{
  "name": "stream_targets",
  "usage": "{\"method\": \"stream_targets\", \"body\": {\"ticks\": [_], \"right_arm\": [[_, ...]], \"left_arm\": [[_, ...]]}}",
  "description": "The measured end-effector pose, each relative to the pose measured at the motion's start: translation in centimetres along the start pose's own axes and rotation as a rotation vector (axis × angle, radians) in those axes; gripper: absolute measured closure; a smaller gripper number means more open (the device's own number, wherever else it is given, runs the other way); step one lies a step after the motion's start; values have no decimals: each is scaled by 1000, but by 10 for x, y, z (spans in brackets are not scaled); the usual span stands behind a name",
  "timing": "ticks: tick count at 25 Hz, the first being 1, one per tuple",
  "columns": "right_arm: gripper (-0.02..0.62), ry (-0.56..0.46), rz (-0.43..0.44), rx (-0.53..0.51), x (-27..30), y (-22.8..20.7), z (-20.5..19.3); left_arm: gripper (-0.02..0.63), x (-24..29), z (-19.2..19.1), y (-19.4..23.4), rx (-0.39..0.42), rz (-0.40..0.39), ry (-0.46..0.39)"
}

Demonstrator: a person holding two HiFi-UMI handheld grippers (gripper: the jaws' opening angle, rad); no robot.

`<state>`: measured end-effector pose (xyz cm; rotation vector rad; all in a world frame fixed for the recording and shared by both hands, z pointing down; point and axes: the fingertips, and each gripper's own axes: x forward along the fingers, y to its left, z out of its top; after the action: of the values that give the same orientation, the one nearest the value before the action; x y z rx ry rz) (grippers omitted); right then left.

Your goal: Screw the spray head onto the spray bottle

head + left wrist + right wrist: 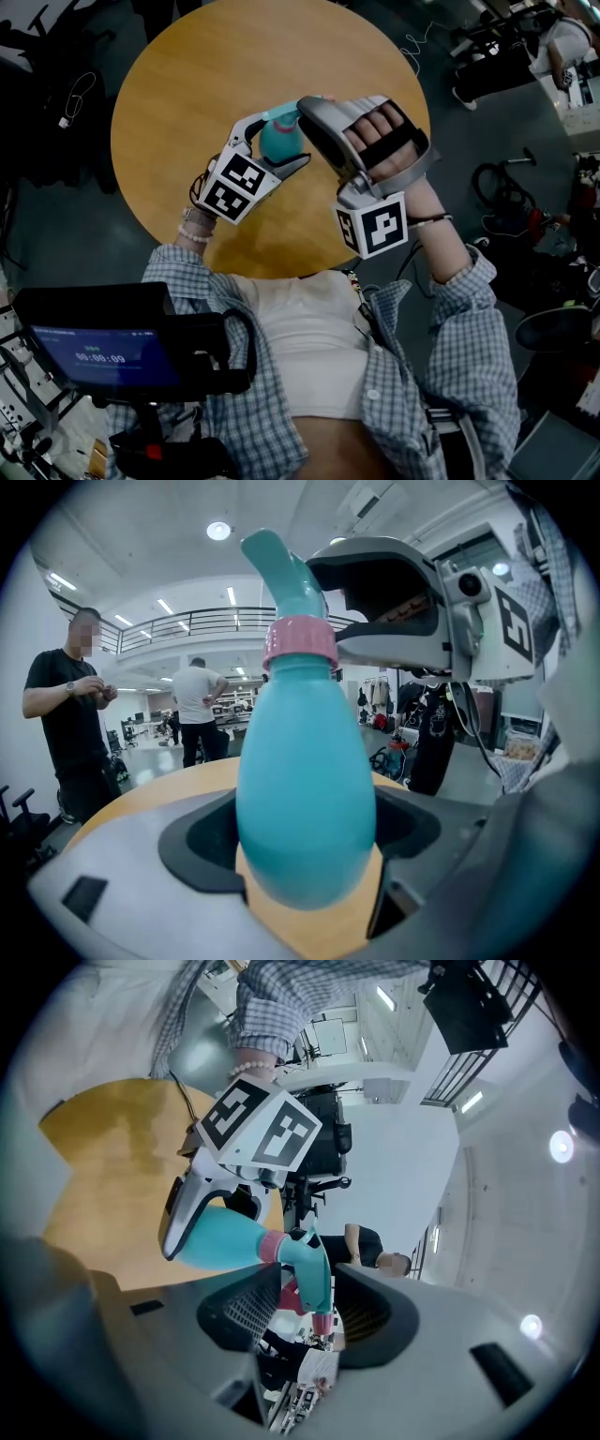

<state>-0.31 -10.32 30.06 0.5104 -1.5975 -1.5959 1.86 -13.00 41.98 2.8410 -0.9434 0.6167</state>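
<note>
Left gripper (305, 847) closest to lens: jaws clenched round belly of teal spray bottle (302, 780). Bottle was held up over round wooden table (178, 94), neck pointing away from cam. Spray head (281, 564) sat on neck, pink collar (300, 645) betw. head & body. No gap seen under collar, but couldn't tell if threads were fully run down.

Right gripper (307, 1286) sat at nozzle end, jaws closed either side of spray head, pads looking snug on its flanks. Grip was on head body, not on collar.

Step in hand, my read: the tightening turn. Notes for doing it well:
- L side = vice only. Bottle smooth & egg-shaped, prob. apt to spin or slip out of pads, so firm squeeze at widest part and no wrist roll.
- R wrist should turn about bottle's long axis; any tilt risks cross-threading.
- If head swivels free of collar, twisting head won't tighten anything. Regrip lower, on collar.
- Short turns: release, reset, repeat. Stop once resistance starts to drag bottle round in L pads.
- Both tools crowded close; leave room for wrist swing.
</note>
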Motion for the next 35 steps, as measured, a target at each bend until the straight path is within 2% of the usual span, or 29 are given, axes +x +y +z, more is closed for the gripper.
{"method": "stream_targets", "body": {"ticks": [3,7,11,14,16,17,22,23,25,26,28,29,35], "right_arm": [[442,-9,8,1,-2,-1,0],[411,-25,51,96,-7,-1,4],[411,-38,36,134,-13,-10,4],[411,-57,20,234,-23,-23,2],[411,-77,10,382,-31,-30,1],[411,-98,9,493,-35,-32,2],[426,-283,97,1249,-39,-24,21],[426,-302,116,1372,-35,-19,23],[426,-282,106,1536,-26,-8,17],[430,-252,71,1589,-20,-4,12],[492,-203,-13,1663,-10,3,3],[497,-199,-32,1686,-6,4,3],[495,-240,5,1698,8,8,16]], "left_arm": [[190,0,2,1,-6,7,-6],[190,-4,2,-2,-12,16,-33],[190,-6,5,-4,-18,15,-59],[190,-8,7,-3,-17,15,-64],[190,-10,7,0,-19,25,-66],[190,-12,7,2,-23,32,-68],[190,-15,9,9,-43,67,-79],[190,-14,10,10,-45,70,-80],[190,-12,12,14,-47,80,-82],[190,-12,12,16,-48,88,-84],[190,-12,11,19,-51,108,-86],[190,-11,11,20,-52,115,-87],[190,-13,10,17,-50,107,-94]]}}
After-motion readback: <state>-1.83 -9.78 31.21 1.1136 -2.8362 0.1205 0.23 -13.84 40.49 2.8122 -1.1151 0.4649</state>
